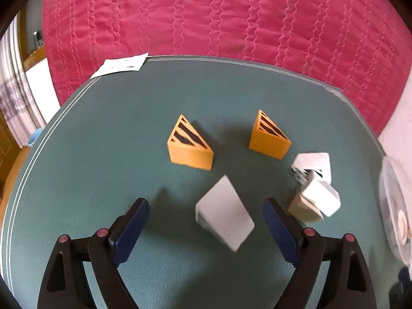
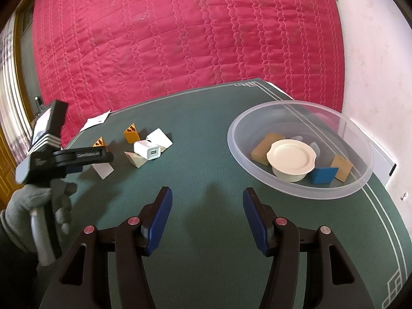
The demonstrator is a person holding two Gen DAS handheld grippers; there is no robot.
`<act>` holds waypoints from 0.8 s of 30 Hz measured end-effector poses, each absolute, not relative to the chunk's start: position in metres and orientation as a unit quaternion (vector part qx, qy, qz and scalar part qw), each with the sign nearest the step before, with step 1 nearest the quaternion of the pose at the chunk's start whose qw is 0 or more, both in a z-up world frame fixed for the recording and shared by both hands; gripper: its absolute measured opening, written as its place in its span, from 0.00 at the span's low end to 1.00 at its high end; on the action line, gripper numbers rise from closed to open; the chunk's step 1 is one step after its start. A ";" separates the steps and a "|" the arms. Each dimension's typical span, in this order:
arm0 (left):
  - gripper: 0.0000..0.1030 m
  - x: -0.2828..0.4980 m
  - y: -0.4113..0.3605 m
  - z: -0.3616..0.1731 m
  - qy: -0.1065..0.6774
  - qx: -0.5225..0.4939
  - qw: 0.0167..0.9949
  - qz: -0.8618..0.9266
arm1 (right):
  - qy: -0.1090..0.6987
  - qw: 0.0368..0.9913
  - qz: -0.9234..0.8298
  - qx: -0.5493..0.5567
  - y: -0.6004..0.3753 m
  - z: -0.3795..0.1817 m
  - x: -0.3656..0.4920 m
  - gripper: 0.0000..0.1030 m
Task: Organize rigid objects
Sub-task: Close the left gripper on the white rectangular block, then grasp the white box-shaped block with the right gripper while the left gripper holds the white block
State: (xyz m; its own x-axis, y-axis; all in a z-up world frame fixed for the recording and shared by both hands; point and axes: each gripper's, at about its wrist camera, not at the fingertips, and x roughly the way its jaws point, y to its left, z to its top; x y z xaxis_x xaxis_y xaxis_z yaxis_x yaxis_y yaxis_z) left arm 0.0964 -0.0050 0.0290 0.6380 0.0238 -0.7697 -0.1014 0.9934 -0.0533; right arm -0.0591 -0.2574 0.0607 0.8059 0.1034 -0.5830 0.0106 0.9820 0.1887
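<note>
On the green mat (image 1: 103, 141), my left gripper (image 1: 206, 221) stands wide, a white wedge (image 1: 224, 211) lying loose between its fingers. Two orange wedges (image 1: 190, 149) sit beyond. My right gripper (image 2: 207, 217) hangs part open, empty, just beside the clear bowl (image 2: 257, 118) holding blocks.

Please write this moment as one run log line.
left gripper: open over white wedge | right gripper: open, empty | clear bowl: partly filled
</note>
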 end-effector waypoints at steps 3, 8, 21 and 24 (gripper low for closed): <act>0.76 0.103 -0.006 0.023 0.431 -0.043 0.900 0.052 | 0.311 0.946 0.025 0.092 -0.257 0.061 -0.059 0.57; 0.57 0.096 -0.001 0.024 0.427 -0.040 0.903 0.030 | 0.314 0.945 0.025 0.092 -0.255 0.060 -0.061 0.57; 0.38 0.068 0.009 0.034 0.395 -0.044 0.917 -0.030 | 0.342 0.933 0.037 0.107 -0.250 0.064 -0.039 0.57; 0.38 0.062 0.007 0.040 0.378 -0.035 0.925 -0.026 | 0.355 0.925 0.059 0.117 -0.242 0.066 -0.023 0.57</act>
